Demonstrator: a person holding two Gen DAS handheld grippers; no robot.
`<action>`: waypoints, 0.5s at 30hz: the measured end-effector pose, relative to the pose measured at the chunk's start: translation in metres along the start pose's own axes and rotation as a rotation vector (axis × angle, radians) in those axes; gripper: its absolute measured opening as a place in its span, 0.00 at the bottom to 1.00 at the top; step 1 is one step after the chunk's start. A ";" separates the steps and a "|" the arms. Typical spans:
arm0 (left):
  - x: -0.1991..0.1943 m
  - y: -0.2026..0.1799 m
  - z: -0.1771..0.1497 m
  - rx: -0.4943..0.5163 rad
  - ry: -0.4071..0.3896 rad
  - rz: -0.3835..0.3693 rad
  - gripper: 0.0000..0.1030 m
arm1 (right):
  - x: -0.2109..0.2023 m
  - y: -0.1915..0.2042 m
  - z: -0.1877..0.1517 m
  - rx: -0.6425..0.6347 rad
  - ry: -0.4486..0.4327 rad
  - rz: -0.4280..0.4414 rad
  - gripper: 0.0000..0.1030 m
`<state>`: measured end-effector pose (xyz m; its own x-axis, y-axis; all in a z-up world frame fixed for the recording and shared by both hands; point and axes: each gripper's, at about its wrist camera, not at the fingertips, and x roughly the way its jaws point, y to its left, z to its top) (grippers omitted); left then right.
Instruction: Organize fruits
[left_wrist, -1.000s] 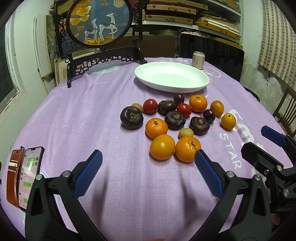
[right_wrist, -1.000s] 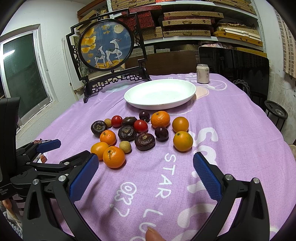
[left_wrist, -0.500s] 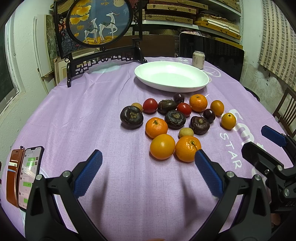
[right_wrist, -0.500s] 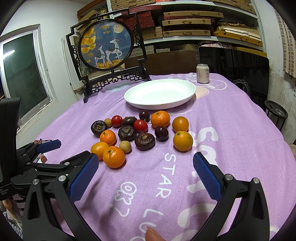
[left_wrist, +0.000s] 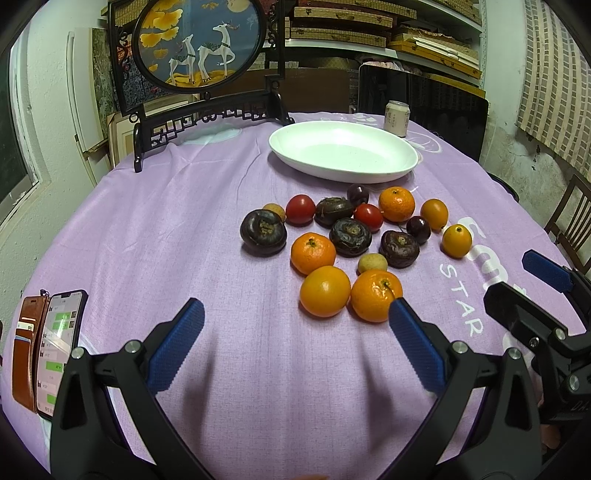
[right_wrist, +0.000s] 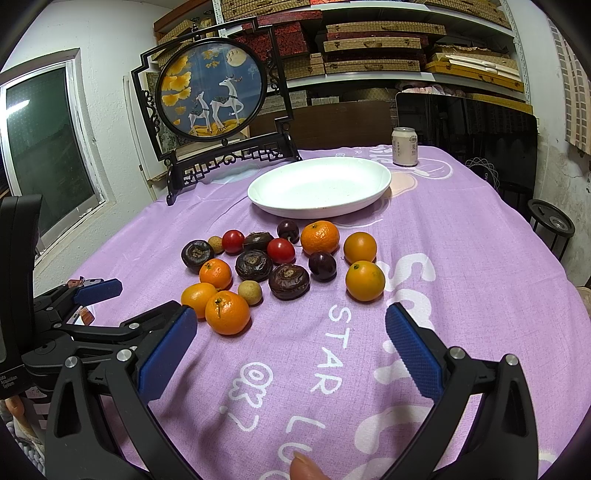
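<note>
six oranges (left_wrist: 324, 291), two tomatoes (left_wrist: 300, 209), one plate (left_wrist: 343, 172)

You see orange tangerines (left_wrist: 376, 294), red tomatoes (left_wrist: 300, 209) and dark brown water chestnuts (left_wrist: 263, 232) on a purple cloth (left_wrist: 184, 221) with white lettering. Your plate (right_wrist: 373, 192) is plain white

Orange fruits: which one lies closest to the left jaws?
The stemmed mandarin, nearest of all, almost at the left gripper's right-hand blue pad; the other orange ones lie farther off.
</note>
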<state>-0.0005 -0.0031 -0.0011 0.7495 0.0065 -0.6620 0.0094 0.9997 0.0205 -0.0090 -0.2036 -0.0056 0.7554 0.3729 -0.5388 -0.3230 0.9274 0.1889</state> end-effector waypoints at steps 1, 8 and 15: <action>0.000 0.000 0.000 0.000 0.000 0.000 0.98 | 0.000 0.000 0.000 0.000 0.000 0.000 0.99; 0.000 0.000 0.000 0.000 0.002 -0.001 0.98 | 0.001 0.000 -0.001 0.000 0.000 0.000 0.99; 0.001 0.000 -0.001 0.001 0.004 -0.001 0.98 | 0.000 0.000 0.001 0.000 0.000 0.000 0.99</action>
<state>-0.0007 -0.0031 -0.0024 0.7471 0.0057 -0.6647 0.0109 0.9997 0.0208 -0.0085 -0.2038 -0.0052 0.7554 0.3727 -0.5390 -0.3228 0.9274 0.1890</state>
